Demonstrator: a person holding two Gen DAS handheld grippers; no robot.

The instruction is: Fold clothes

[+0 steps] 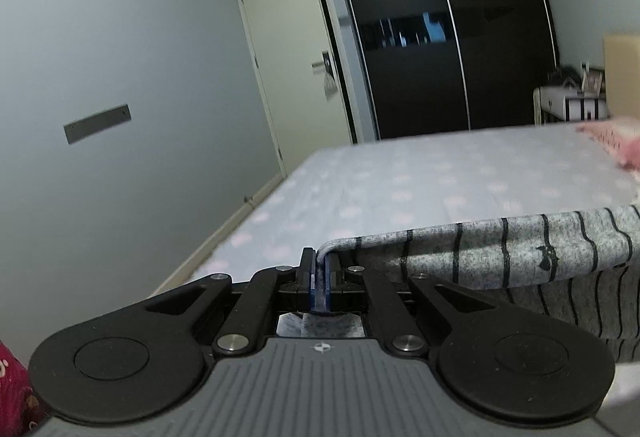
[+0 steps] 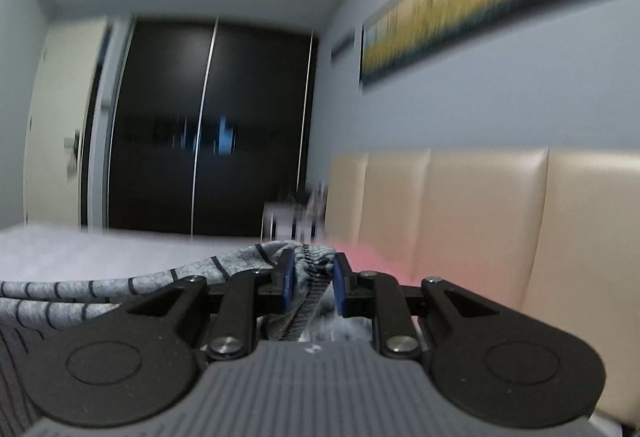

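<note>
The left gripper (image 1: 320,277) has its jaws pressed together on a thin edge of the grey striped garment (image 1: 520,253); the cloth rises out of the blue pads (image 1: 310,283), bends to the right and runs off as a taut band toward the right edge of the left wrist view, with more of it hanging in folds below that band. The garment is held up above the bed (image 1: 400,177), which lies beyond it with a pale patterned sheet; a pink cloth (image 1: 616,141) lies at the bed's far right corner. At the near left corner of that view a scrap of magenta fabric (image 1: 12,389) shows.

The right gripper (image 2: 314,277) holds a bunched, seamed part of the same garment (image 2: 100,289) between its jaws, which stand a little apart with the thick cloth filling the gap (a dark stitched hem runs down between the blue pads (image 2: 289,279)); from there the fabric trails away to the left, across the near left of the right wrist view.

Far off stands a dark sliding wardrobe (image 1: 440,37), with a white door (image 1: 296,69) to its left; a padded beige headboard (image 2: 480,221) lines the right wall, and a long framed picture (image 2: 480,5) hangs above it; the right wrist view is blurred.
</note>
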